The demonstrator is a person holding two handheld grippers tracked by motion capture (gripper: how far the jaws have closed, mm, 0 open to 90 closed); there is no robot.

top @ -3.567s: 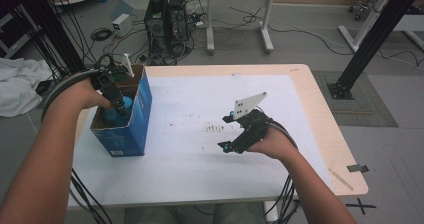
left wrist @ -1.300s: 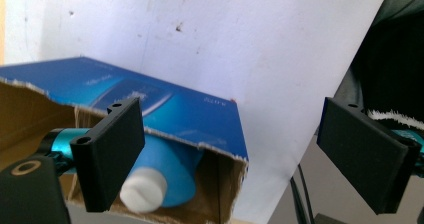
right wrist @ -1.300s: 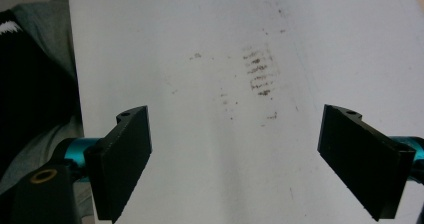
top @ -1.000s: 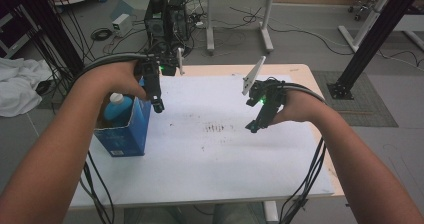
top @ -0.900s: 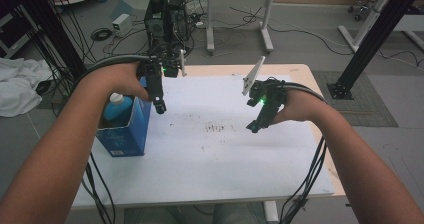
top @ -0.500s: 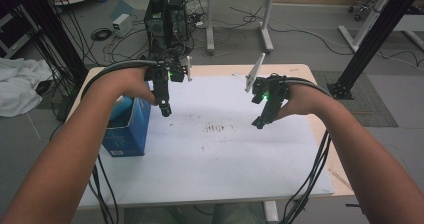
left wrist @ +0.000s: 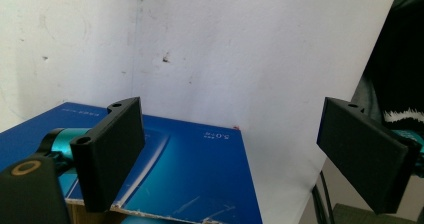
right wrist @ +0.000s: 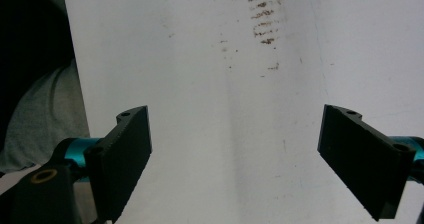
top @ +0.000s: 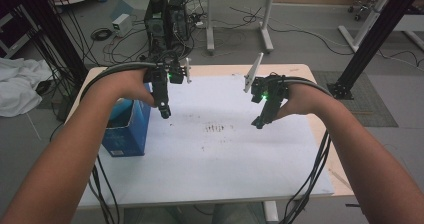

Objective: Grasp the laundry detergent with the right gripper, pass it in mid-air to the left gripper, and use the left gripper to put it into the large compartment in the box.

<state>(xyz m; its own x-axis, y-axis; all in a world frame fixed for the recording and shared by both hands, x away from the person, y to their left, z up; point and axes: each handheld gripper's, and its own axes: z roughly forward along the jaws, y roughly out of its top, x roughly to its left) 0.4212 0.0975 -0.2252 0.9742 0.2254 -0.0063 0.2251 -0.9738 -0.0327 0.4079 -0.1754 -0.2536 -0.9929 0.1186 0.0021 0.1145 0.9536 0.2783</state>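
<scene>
A blue cardboard box [top: 125,129] stands at the table's left side, its flap [left wrist: 190,174] seen from above in the left gripper view. My left gripper [top: 164,113] hangs above the table just right of the box, jaws pointing down; in the left gripper view it [left wrist: 230,159] is open and holds nothing. My right gripper [top: 258,122] hovers over the table's right half, tilted down and left; in the right gripper view it [right wrist: 235,159] is open over bare white surface.
The white table top [top: 220,159] carries a patch of brown smudges [top: 217,129] in the middle, also as smudges [right wrist: 264,19] ahead of the right jaws. Cables trail off the front edge. A computer tower [top: 167,19] and a desk stand on the floor behind.
My left gripper has come up out of the blue box and moved right, over the table. My right gripper has risen and shifted toward the back right. Both hands drifted slightly inward.
</scene>
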